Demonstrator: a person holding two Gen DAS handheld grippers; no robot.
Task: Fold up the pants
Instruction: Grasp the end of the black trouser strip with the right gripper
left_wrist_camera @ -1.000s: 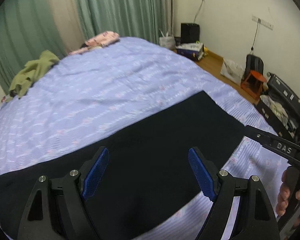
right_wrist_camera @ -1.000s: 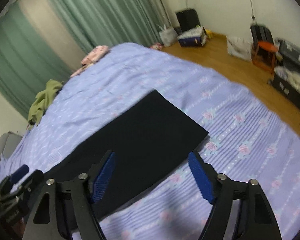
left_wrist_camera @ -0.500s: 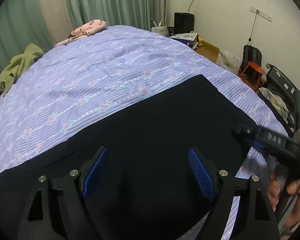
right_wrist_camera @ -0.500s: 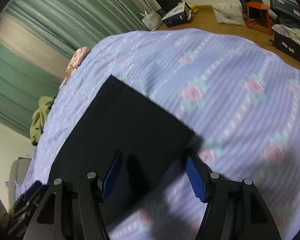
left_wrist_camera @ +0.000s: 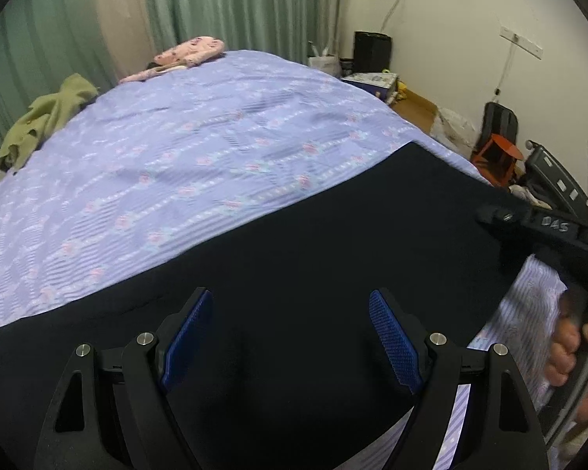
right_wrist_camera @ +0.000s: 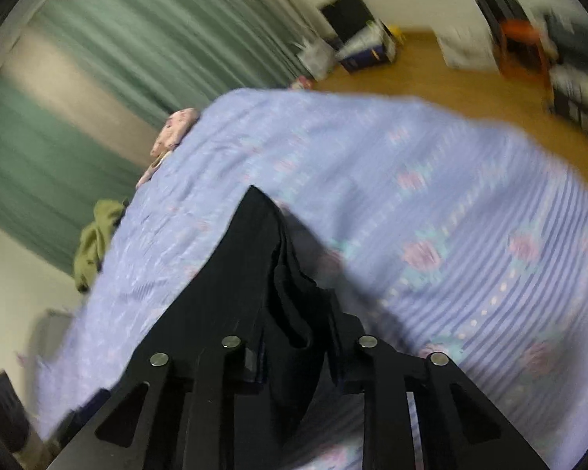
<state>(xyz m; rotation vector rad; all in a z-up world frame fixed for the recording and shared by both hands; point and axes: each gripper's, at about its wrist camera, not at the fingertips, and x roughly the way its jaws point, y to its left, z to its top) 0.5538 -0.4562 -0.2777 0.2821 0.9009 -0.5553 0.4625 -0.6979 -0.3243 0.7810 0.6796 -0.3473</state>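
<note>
Pants [left_wrist_camera: 313, 274]: solid black, unpatterned. Bed sheet [left_wrist_camera: 215, 149]: lavender, with fine stripes and rows of pink flowers on teal. Left gripper [left_wrist_camera: 290, 337]: black frame, blue textured pads [left_wrist_camera: 392, 340]. Curtains [left_wrist_camera: 231, 4]: green with one beige panel. Crumpled garment [left_wrist_camera: 47, 113]: olive green. Floor [right_wrist_camera: 431, 74]: tan.

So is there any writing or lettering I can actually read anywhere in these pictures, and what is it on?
"DAS" (may read "DA5"): pale letters on the black body of the right gripper, seen in the left wrist view.
Box on the floor by the wall: printed, too small to read.
Wall strip: no legible marking.
Right wrist view: motion-blurred, nothing legible.
Pants and bedspread: no text, only a flower pattern on the bedspread.
</note>
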